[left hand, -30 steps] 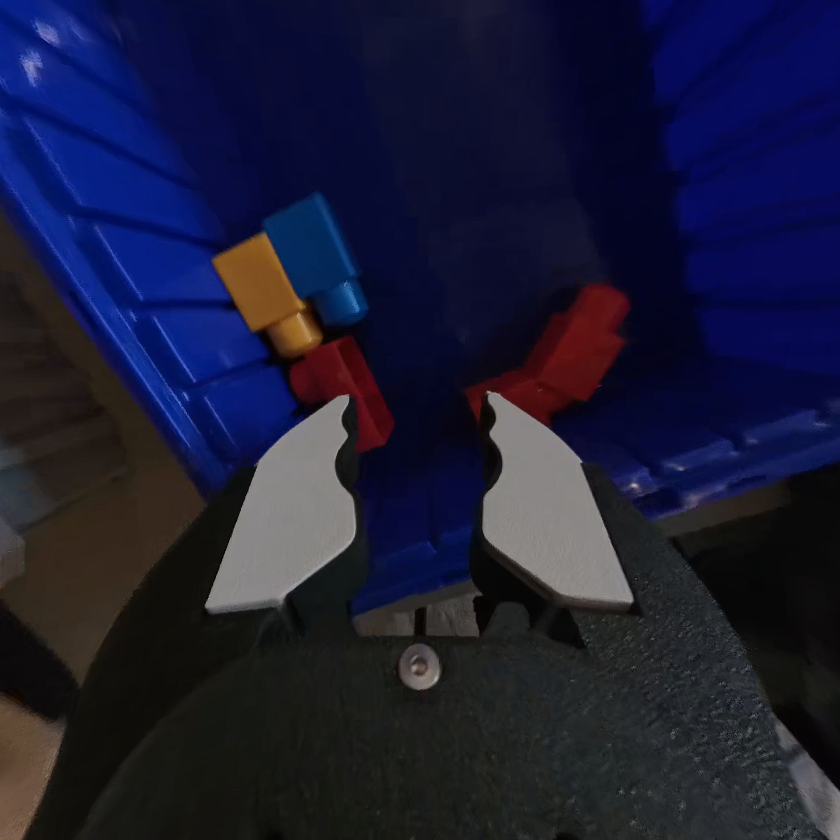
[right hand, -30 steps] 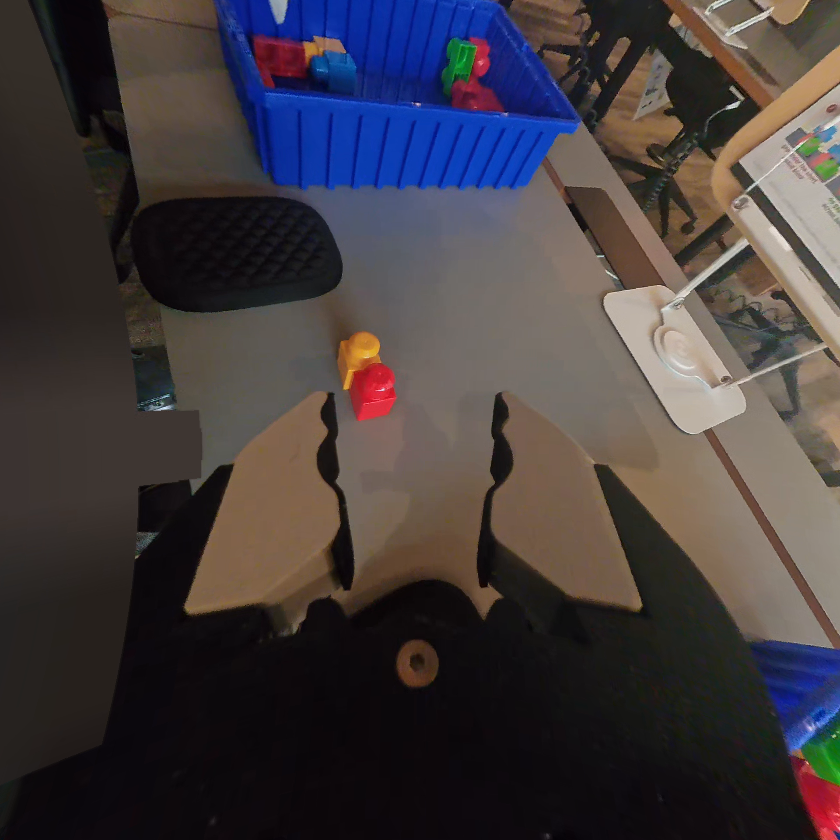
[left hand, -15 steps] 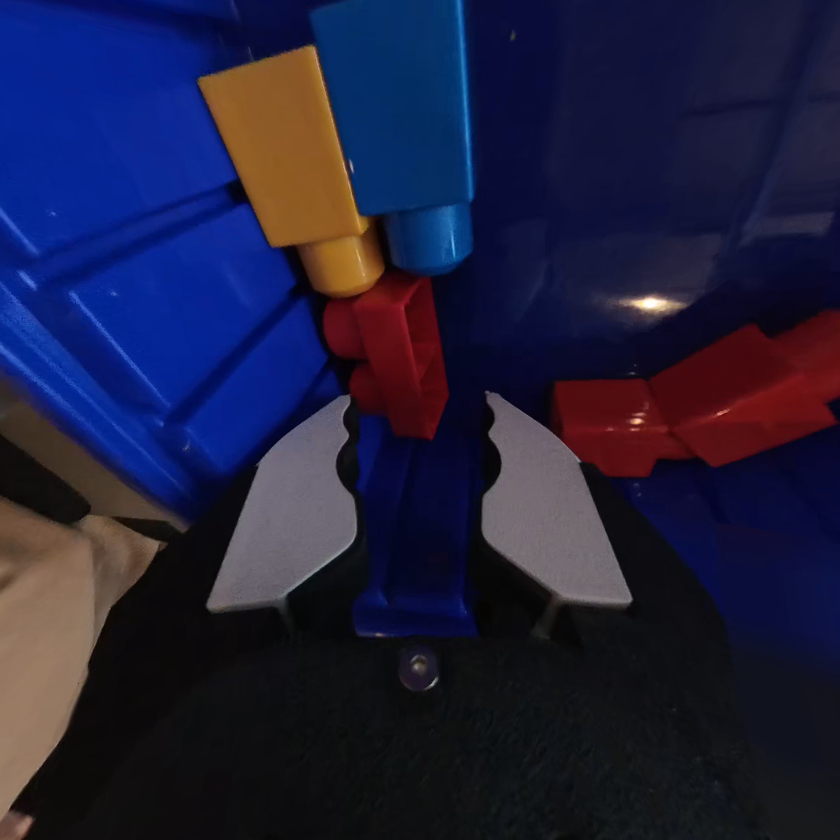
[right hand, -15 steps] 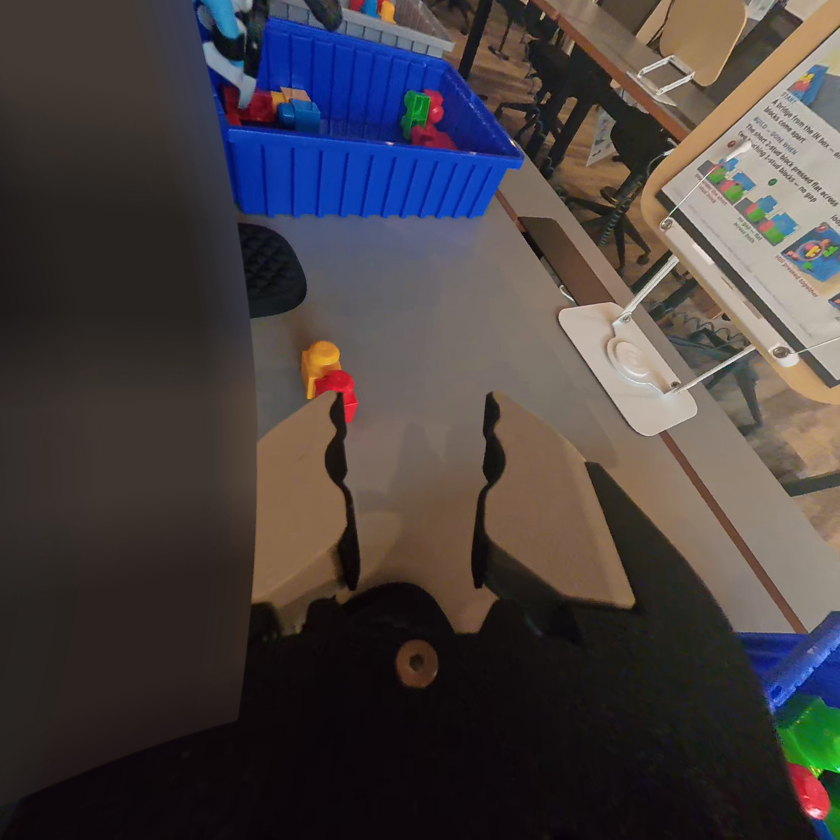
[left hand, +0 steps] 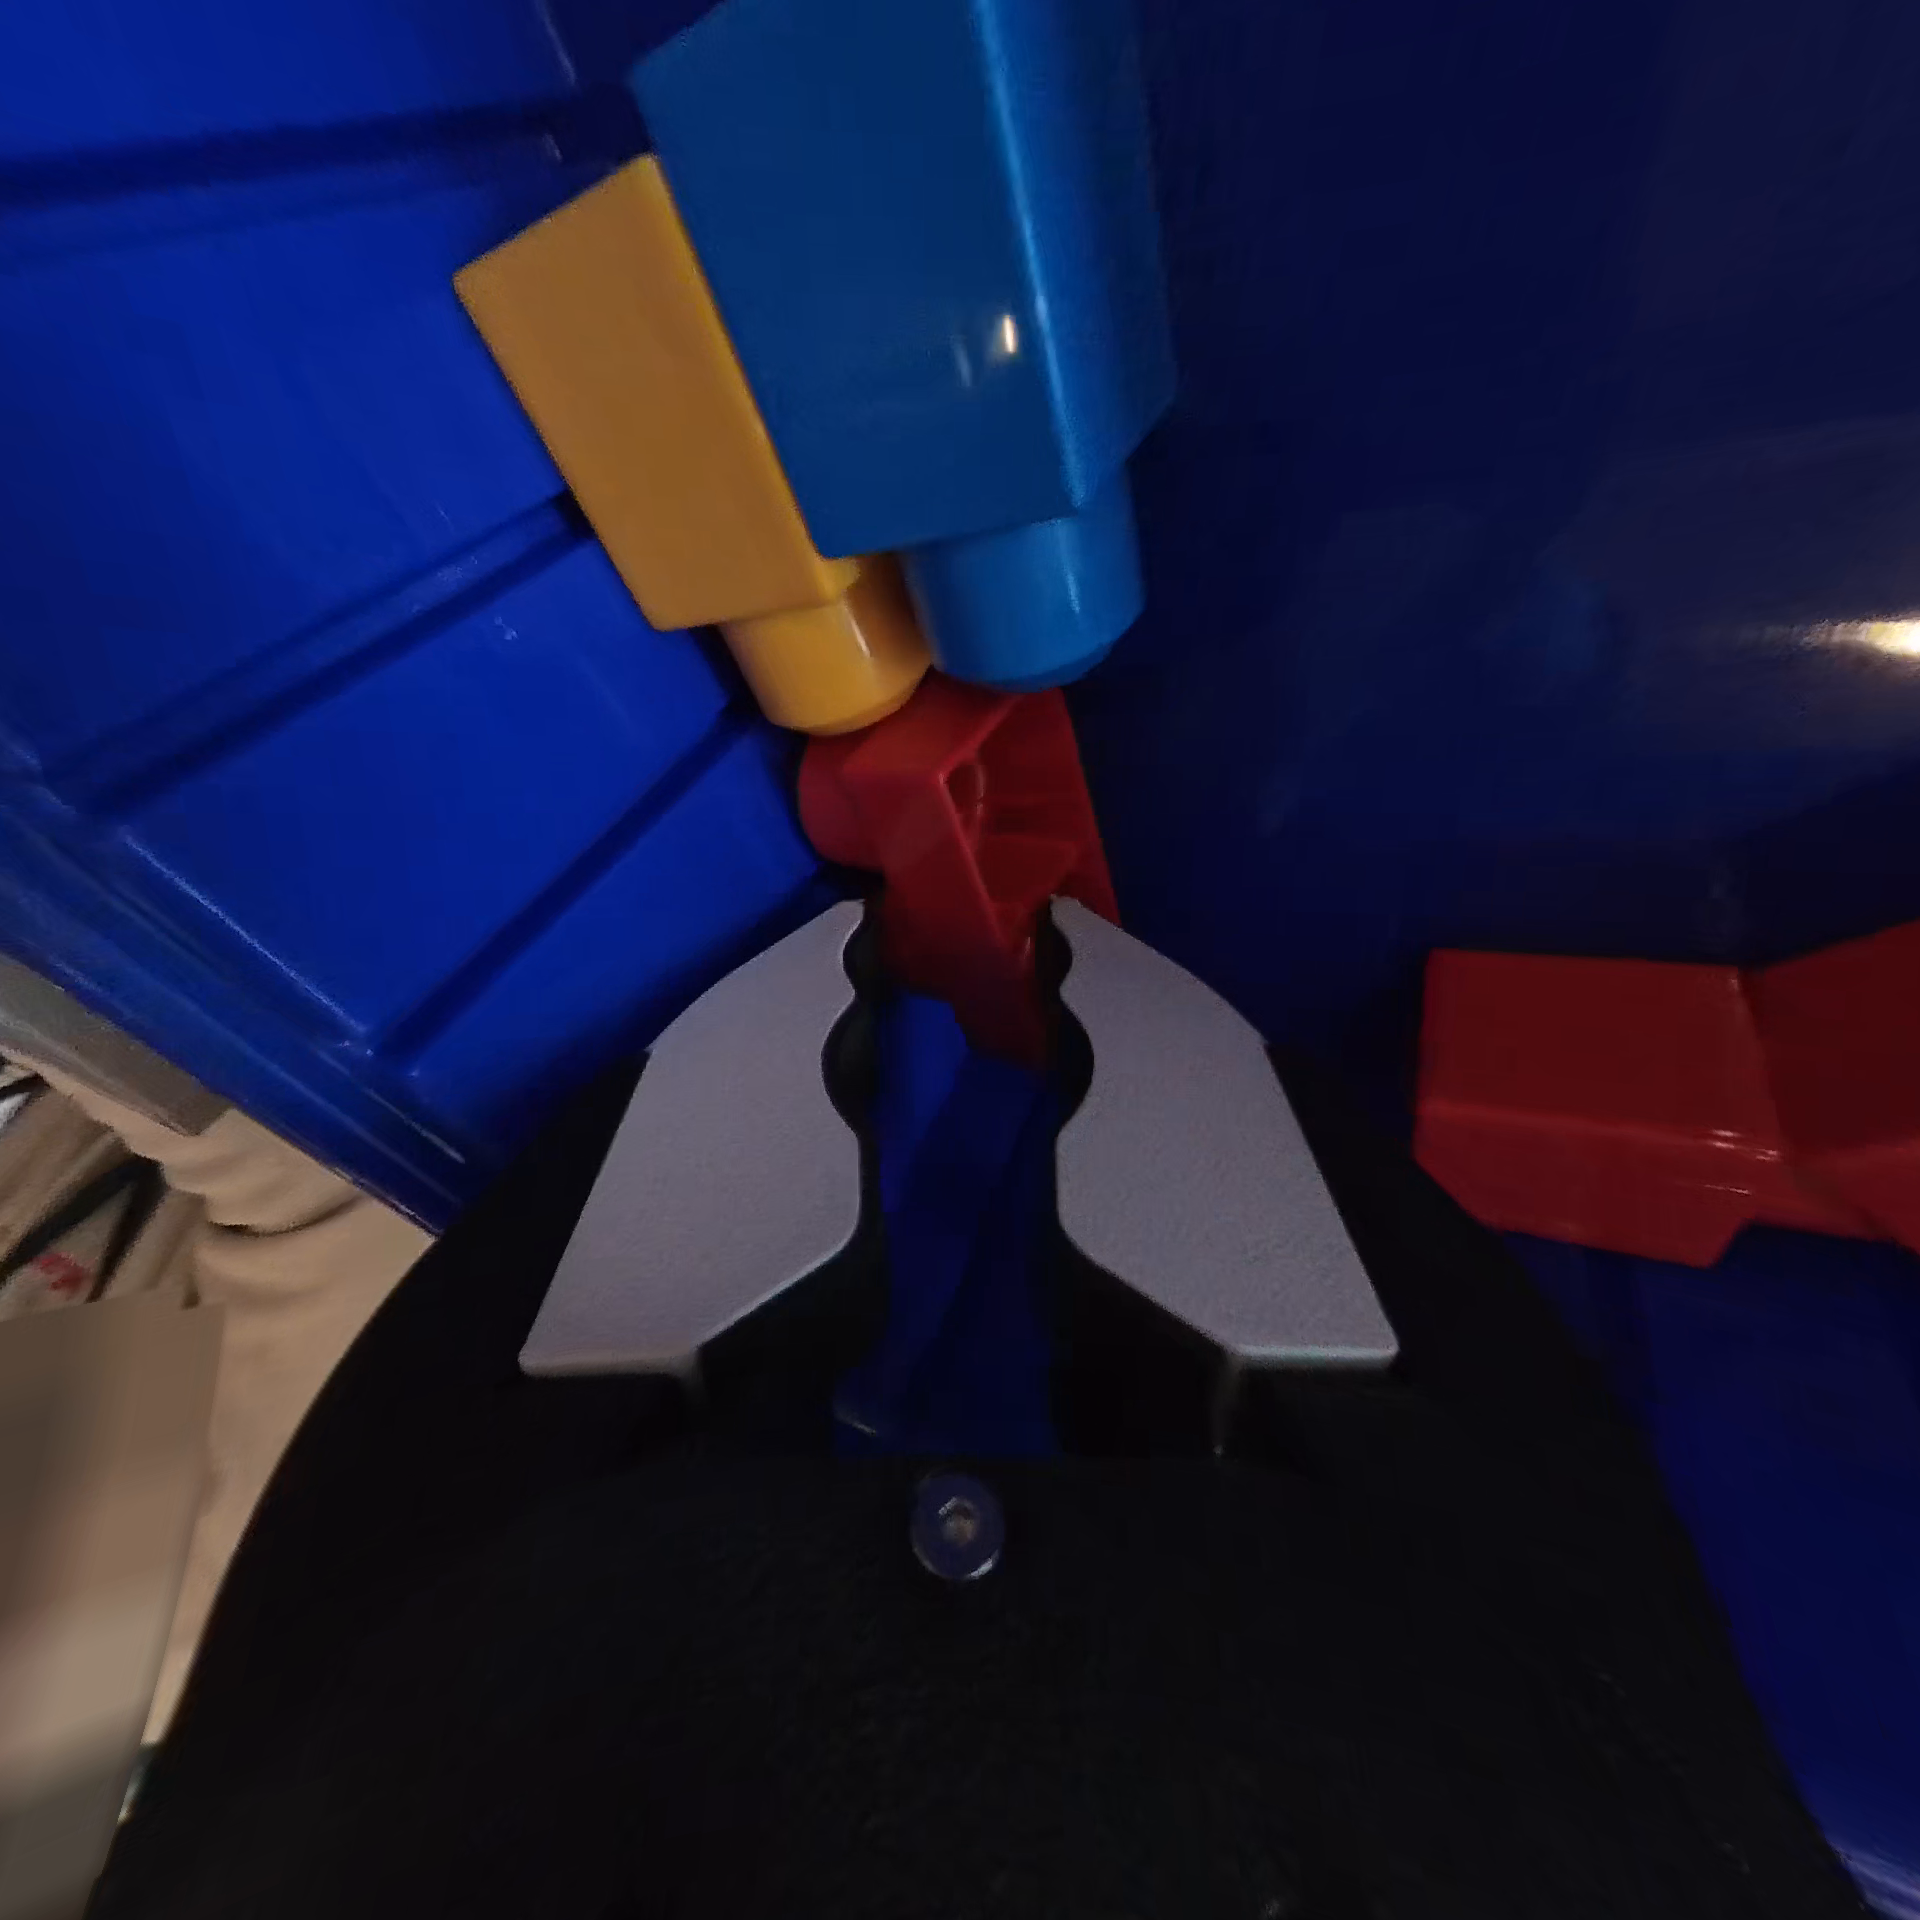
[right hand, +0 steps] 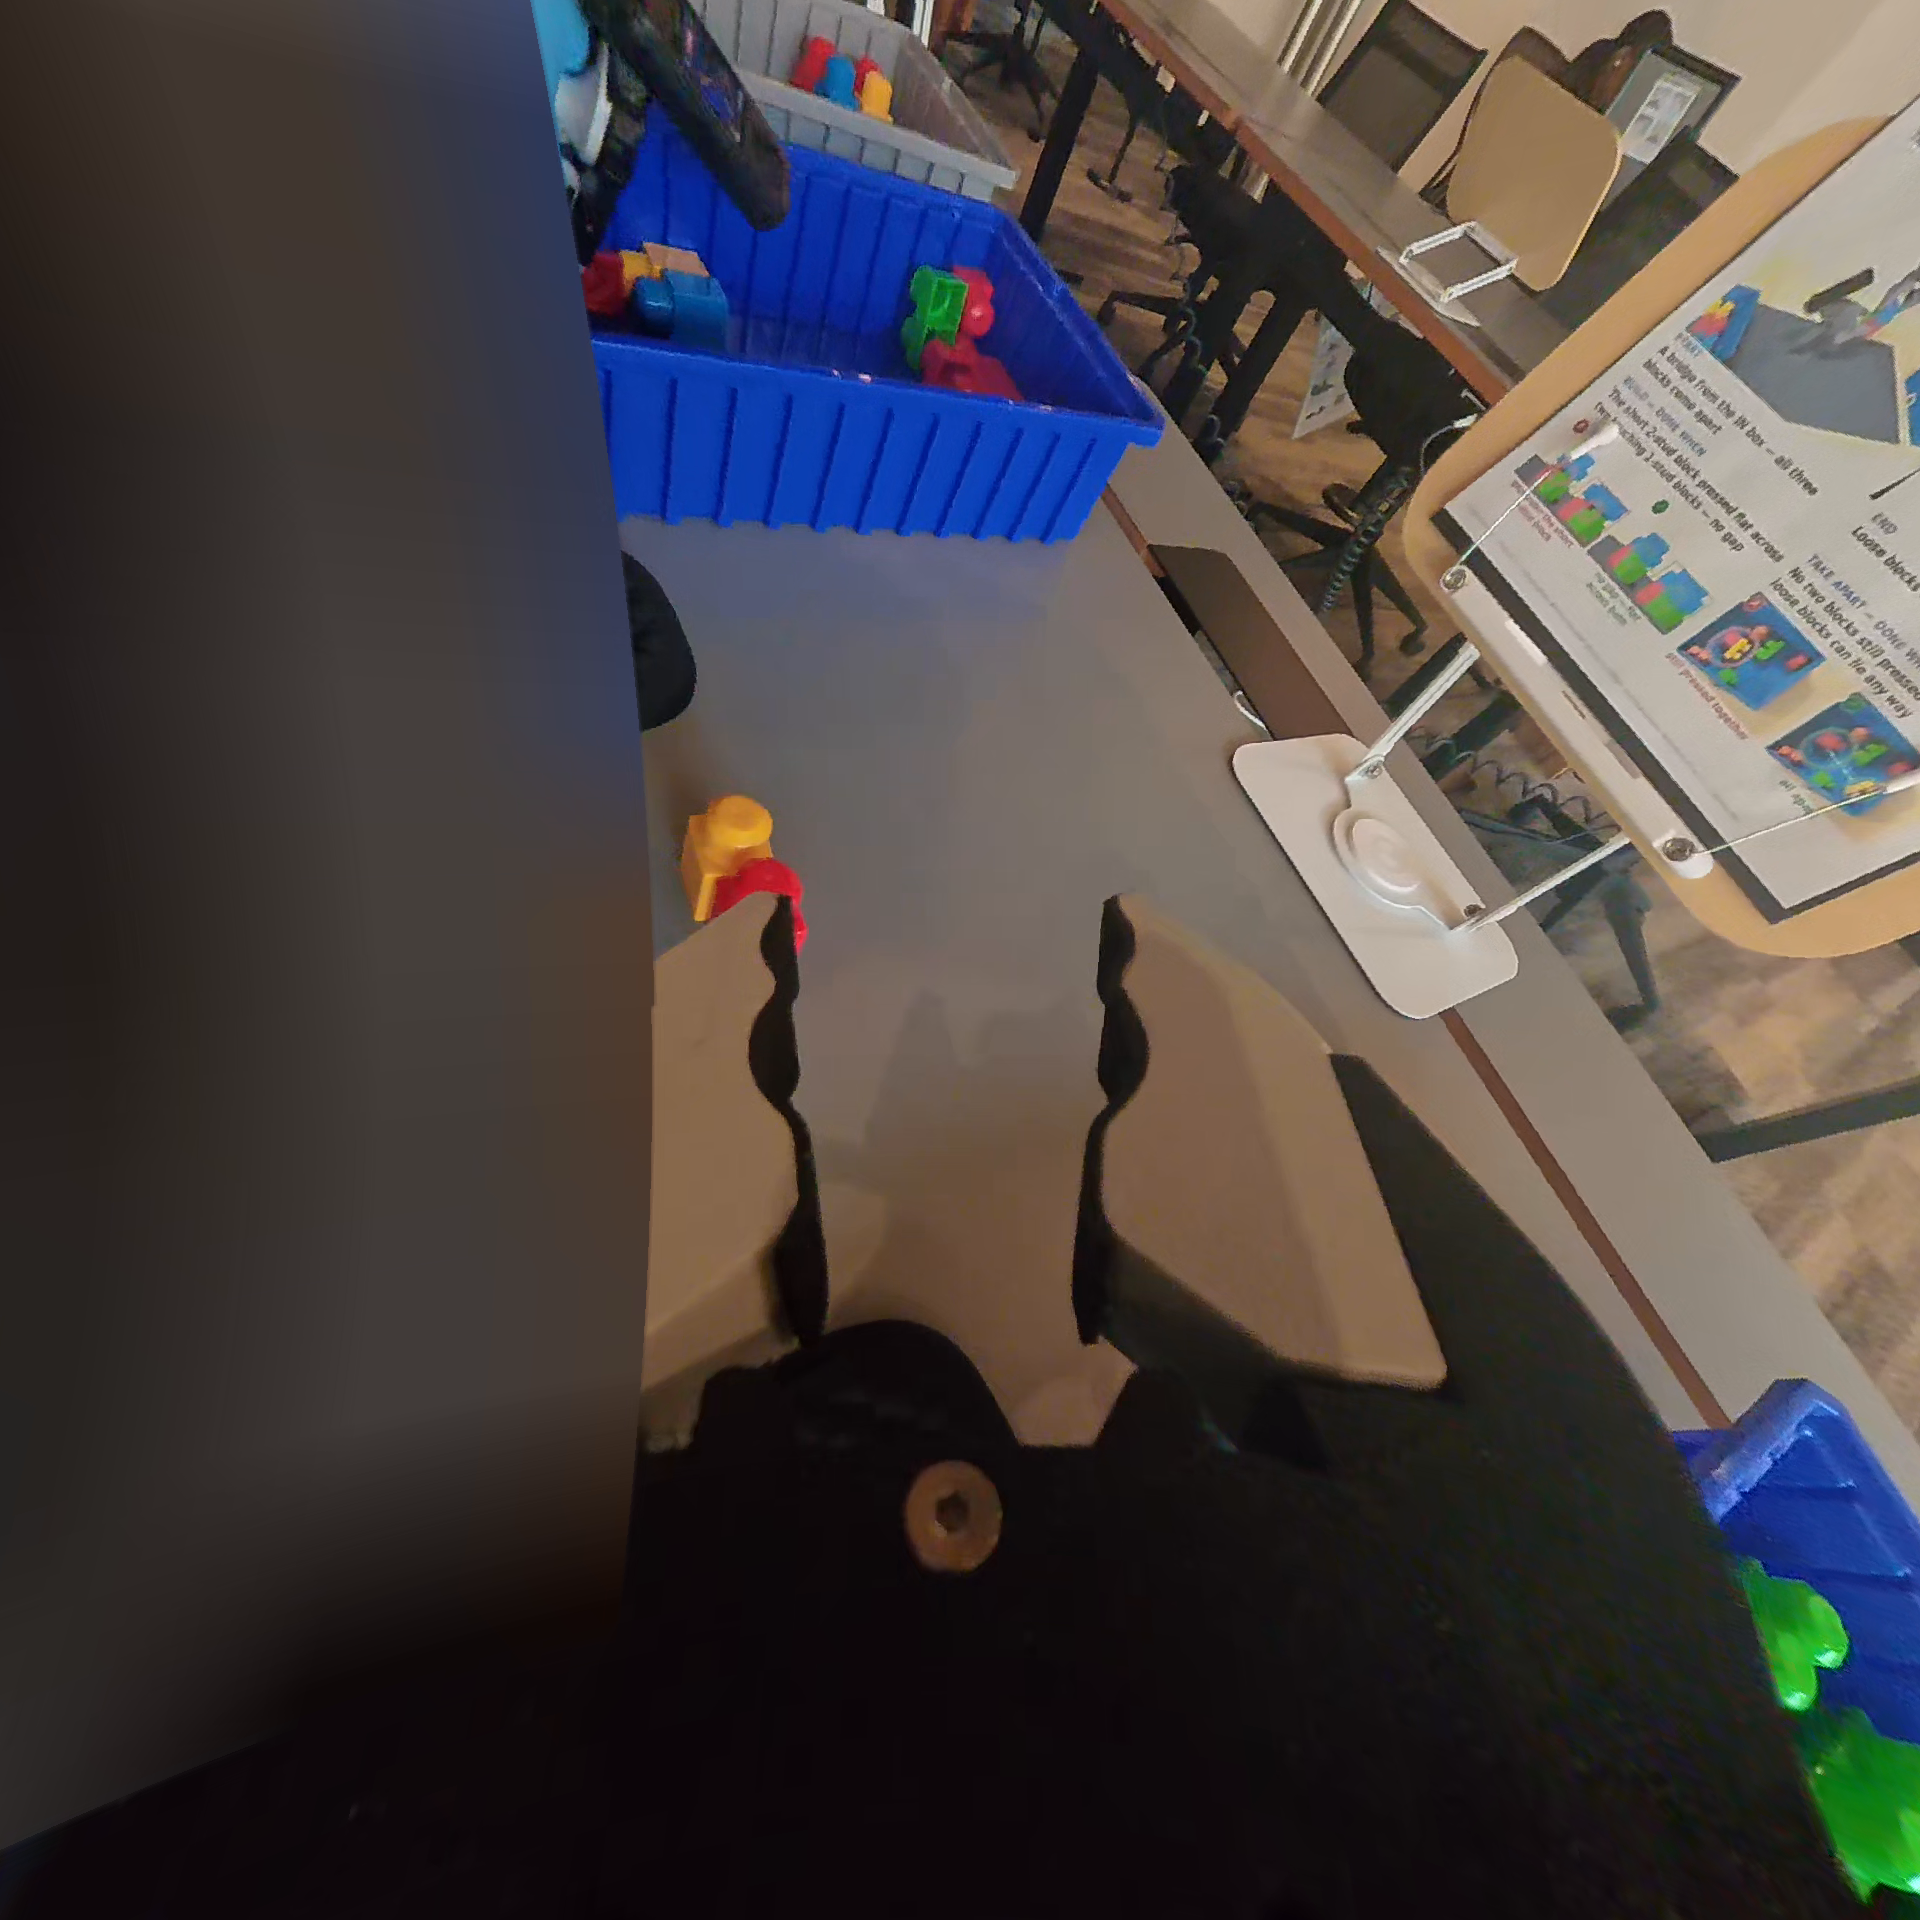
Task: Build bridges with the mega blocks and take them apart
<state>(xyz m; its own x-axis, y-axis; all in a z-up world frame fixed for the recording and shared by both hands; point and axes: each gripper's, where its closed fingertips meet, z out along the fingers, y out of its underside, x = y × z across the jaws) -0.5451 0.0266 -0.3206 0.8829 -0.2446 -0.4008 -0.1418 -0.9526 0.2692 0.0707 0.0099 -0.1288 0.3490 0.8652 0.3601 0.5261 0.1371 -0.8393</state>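
In the left wrist view my left gripper [left hand: 961, 920] is inside the blue bin [left hand: 312, 831], shut on a red block [left hand: 966, 831] at its fingertips. A yellow block [left hand: 665, 436] and a blue block [left hand: 935, 312] lie side by side just beyond, their studs touching the red block. More red blocks [left hand: 1610, 1101] lie to the right. In the right wrist view my right gripper [right hand: 940, 914] is open and empty over the grey table [right hand: 987, 727]. A yellow block [right hand: 722, 842] and a red block [right hand: 774, 888] stand together by its left fingertip.
The blue bin [right hand: 852, 457] stands at the table's far end, holding a green block [right hand: 940, 312] and others. A grey bin [right hand: 883, 125] sits behind it. An instruction board [right hand: 1714, 582] on a white base [right hand: 1371, 862] stands right. Another blue bin [right hand: 1818, 1507] is near right. Left tips to right tips: about 65 cm.
My left gripper has gone deeper into the bin and closed on the red block. My right gripper has shifted a little, so the yellow and red pair now sits at its left fingertip.
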